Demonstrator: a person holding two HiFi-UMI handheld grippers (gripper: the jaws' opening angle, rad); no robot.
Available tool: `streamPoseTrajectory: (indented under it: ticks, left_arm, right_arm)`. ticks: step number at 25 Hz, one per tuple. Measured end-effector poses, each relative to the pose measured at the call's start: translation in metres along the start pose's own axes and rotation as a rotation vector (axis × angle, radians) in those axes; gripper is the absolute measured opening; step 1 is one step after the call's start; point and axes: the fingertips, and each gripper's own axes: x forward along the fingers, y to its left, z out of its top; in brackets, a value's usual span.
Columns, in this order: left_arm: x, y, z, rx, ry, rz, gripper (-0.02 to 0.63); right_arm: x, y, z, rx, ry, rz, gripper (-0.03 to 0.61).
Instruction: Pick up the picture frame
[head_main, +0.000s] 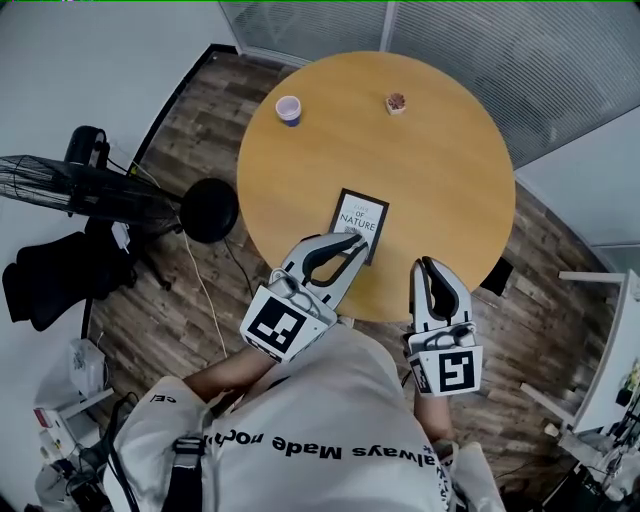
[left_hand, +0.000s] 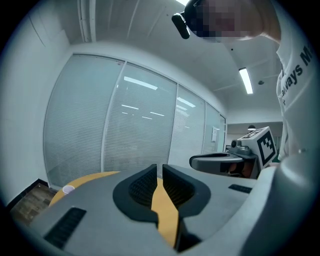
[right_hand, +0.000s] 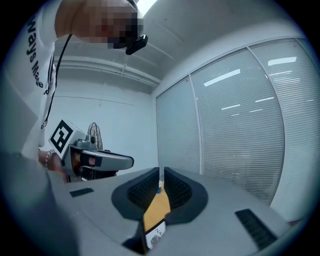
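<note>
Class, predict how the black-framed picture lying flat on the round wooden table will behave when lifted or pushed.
The black-framed picture looks thin and rigid, so probably lifts stiffly and lightly. Lying flat on the round wooden table, it likely slides when pushed and offers little edge to grip.

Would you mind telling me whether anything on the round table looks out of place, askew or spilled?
Nothing looks spilled or damaged. The only mild oddity is the picture frame, which lies flat and face up near the near edge of the table, turned slightly askew rather than standing. The cup stands upright.
</note>
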Motion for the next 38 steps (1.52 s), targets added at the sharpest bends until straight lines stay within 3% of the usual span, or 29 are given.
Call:
streamPoseTrajectory:
  ticks: [12,15,17,21,25,38]
  left_arm:
    - [0.016,0.034,-0.047,-0.062,0.102,-0.010,0.035]
    - [0.018,0.042,-0.065,-0.059,0.135,0.002,0.092]
    - [0.019,0.046,-0.075,-0.064,0.149,0.007,0.095]
    - [0.025,0.053,-0.097,-0.063,0.187,0.016,0.095]
    - [0.026,0.065,-0.126,-0.008,0.236,0.045,0.095]
    - [0.038,0.090,-0.207,-0.014,0.354,0.085,0.095]
  right_arm:
    - [0.032,-0.006,-0.039,0.007,0.083,-0.007,0.046]
    - [0.038,-0.006,-0.055,0.008,0.107,-0.011,0.046]
    - [0.041,-0.005,-0.065,0.008,0.125,-0.009,0.046]
    - [0.048,-0.008,-0.088,0.014,0.163,-0.016,0.048]
    - [0.054,-0.010,-0.120,0.036,0.208,-0.034,0.050]
    - [0.076,-0.016,-0.202,0.044,0.328,-0.040,0.067]
